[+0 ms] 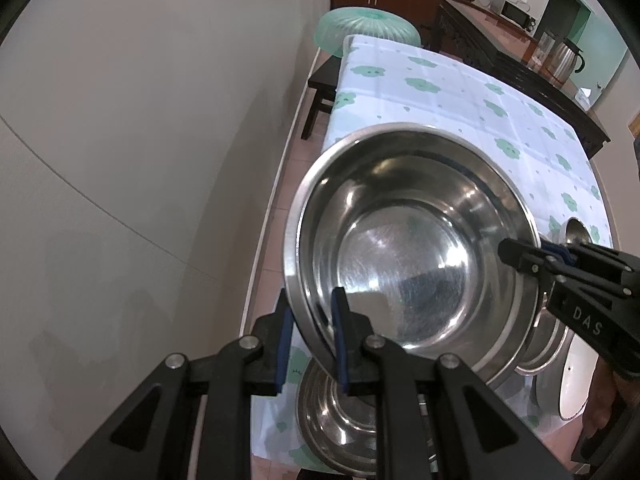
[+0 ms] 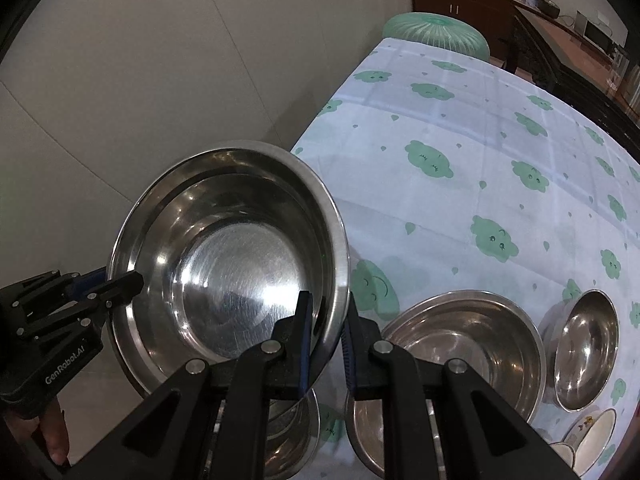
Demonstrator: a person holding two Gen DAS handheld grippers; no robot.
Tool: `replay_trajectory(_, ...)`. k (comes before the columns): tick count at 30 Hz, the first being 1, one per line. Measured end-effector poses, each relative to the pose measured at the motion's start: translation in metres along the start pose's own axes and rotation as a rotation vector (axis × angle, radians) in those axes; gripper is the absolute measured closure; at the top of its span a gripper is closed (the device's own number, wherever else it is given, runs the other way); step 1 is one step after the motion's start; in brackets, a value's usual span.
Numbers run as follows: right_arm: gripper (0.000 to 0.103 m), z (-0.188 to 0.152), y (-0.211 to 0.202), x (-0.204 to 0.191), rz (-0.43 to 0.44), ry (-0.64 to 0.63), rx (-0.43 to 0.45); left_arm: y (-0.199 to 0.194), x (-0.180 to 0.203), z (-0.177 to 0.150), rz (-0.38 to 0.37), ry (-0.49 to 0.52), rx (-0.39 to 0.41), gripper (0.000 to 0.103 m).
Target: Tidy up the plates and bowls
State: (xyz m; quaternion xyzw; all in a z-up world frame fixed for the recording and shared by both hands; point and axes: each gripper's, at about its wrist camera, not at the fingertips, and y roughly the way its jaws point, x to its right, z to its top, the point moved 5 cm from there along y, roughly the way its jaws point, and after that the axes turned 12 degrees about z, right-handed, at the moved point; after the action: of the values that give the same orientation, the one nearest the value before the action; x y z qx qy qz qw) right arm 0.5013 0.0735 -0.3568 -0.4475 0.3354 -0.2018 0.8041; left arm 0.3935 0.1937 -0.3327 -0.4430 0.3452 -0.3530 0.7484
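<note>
Holding the large round stainless-steel bowl (image 1: 408,244) in the air with both tools, I have it pinched on opposite sides of its rim. My left gripper (image 1: 310,336) is nearly closed, its blue pads on either side of the bowl's wall at the near edge; my right gripper (image 2: 326,344) is closed down the same way on the far side, one pad inside and one outside the wall. The bowl hangs tilted over the near left corner of the table with the white cloth printed with green clouds (image 2: 460,128), partly out past its edge.

As I judge it, the sorting is in its early middle. Directly under the lifted bowl sits another shiny steel bowl (image 1: 340,412), which looks like the place to nest this one, though I cannot be sure. Still loose on the cloth are a wide steel bowl (image 2: 472,344) just beside my right fingers, a smaller deep steel bowl (image 2: 586,344) next to that, and a white ceramic dish with a small painted pattern (image 2: 592,432) at the lower right corner. None of those looks stacked yet, so most of the gathering remains, and the dishes still need their own pile apart from the metal bowls.
</note>
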Motion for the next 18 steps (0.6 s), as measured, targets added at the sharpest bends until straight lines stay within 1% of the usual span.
replay_trajectory(5,0.088,-0.005,-0.001,-0.002,-0.003,-0.003,-0.006,0.001,-0.001,-0.005,-0.006,0.0,-0.009,0.087)
replay_trajectory(18,0.088,-0.025,-0.003,-0.016,-0.013,-0.013,-0.025,-0.004,-0.007,-0.032,-0.008,0.023,-0.02,0.087)
